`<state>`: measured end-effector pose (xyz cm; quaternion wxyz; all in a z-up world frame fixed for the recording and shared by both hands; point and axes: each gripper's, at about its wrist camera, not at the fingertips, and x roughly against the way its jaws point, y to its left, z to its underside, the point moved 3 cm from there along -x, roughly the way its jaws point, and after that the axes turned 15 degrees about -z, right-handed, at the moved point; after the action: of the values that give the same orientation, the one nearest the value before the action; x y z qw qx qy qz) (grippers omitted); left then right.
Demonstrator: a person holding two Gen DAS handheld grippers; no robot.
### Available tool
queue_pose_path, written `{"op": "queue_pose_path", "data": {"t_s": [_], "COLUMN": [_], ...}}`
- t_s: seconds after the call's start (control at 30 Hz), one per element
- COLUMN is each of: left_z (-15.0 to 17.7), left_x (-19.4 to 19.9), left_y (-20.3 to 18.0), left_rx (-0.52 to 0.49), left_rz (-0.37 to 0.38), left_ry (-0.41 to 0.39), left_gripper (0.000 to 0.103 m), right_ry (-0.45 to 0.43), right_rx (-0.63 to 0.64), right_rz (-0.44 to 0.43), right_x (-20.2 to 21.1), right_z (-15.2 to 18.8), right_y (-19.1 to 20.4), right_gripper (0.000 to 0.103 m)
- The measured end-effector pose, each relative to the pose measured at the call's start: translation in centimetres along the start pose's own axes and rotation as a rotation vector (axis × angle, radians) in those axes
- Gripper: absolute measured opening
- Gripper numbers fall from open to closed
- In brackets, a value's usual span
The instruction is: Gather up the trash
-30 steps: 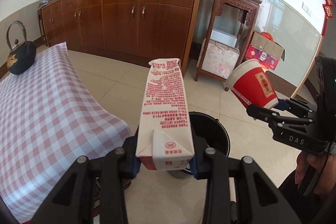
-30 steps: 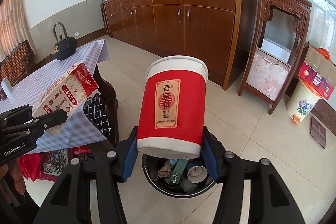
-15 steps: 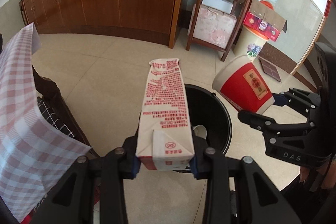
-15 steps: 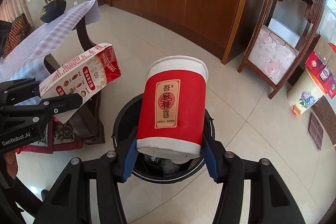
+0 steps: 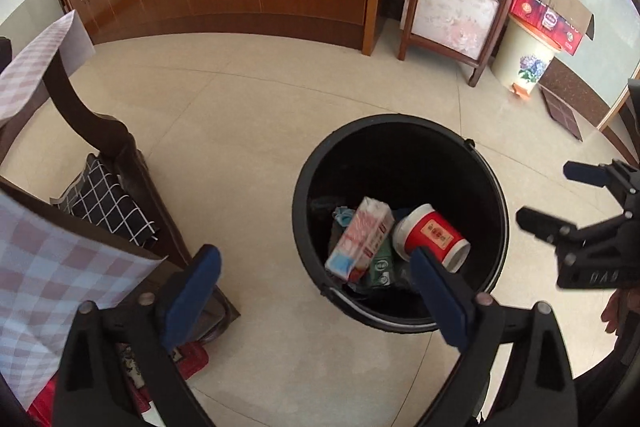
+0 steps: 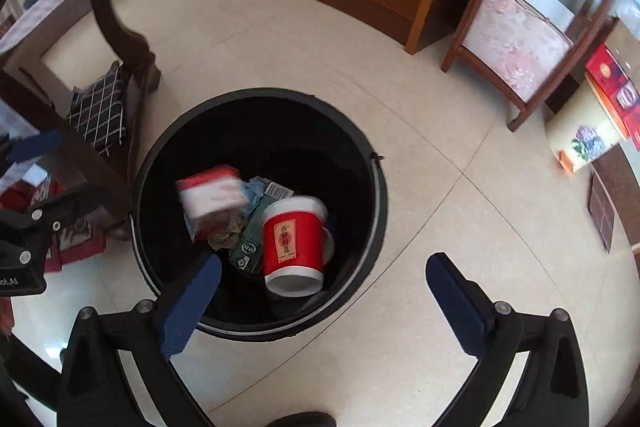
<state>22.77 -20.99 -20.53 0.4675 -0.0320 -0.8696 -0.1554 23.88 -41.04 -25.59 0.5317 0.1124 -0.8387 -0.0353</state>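
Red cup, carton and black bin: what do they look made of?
Red cup with white rims: likely matte paper, printed label. White and red milk carton: probably coated paperboard, folded edges. Round black bin: seemingly smooth moulded plastic, faintly shiny rim.

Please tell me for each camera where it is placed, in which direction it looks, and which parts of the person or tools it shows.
Left wrist: on the left gripper, looking steeply down at the round black plastic bin; its open blue-padded fingers and the right gripper show.
Right wrist: on the right gripper, also looking down; the left gripper shows at the edge.
Shared: bin, red paper cup, white-and-red carton.
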Motion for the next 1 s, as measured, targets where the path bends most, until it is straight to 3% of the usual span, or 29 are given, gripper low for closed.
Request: {"op": "queue_pose_path", "data": {"t_s": [0.17, 0.33, 0.43, 0.67, 0.83, 1.0], "left_z": [1.4, 2.9, 3.2, 4.9, 6.8, 9.1], "left_x": [4.7, 10.1, 13.0, 17.7, 20.6, 22.8], "left_y": [2.7, 6.2, 8.2, 11.8, 13.6, 15.8], "left_rx": [0.084, 0.126, 0.143, 0.197, 0.267, 0.329], "left_rz": [-0.007, -0.035, -0.099, -0.144, -0.169, -0.204], "left_ry": [-0.078, -0.142, -0.182, -0.233, -0.271, -0.313], "left_gripper": [0.1, 0.101, 0.102, 0.102, 0.102, 0.102], "right_ry": [-0.136, -0.17, -0.185, -0.275, -0.324, -0.396], "right_rx": [-0.099, -0.113, -0.096, -0.053, -0.03, -0.019], "right_rz": [0.065, 0.081, 0.069, 0.042, -0.029, -0.005], "right_x": [4.6, 7.9, 10.1, 15.6, 18.9, 21.1], "right_z": [0.6, 1.9, 2.5, 3.8, 5.0, 6.6], "right_y": [-0.4, 2.6, 5.7, 13.0, 18.5, 22.7], "right_gripper": [0.103, 0.103, 0.103, 0.103, 0.103, 0.103]}}
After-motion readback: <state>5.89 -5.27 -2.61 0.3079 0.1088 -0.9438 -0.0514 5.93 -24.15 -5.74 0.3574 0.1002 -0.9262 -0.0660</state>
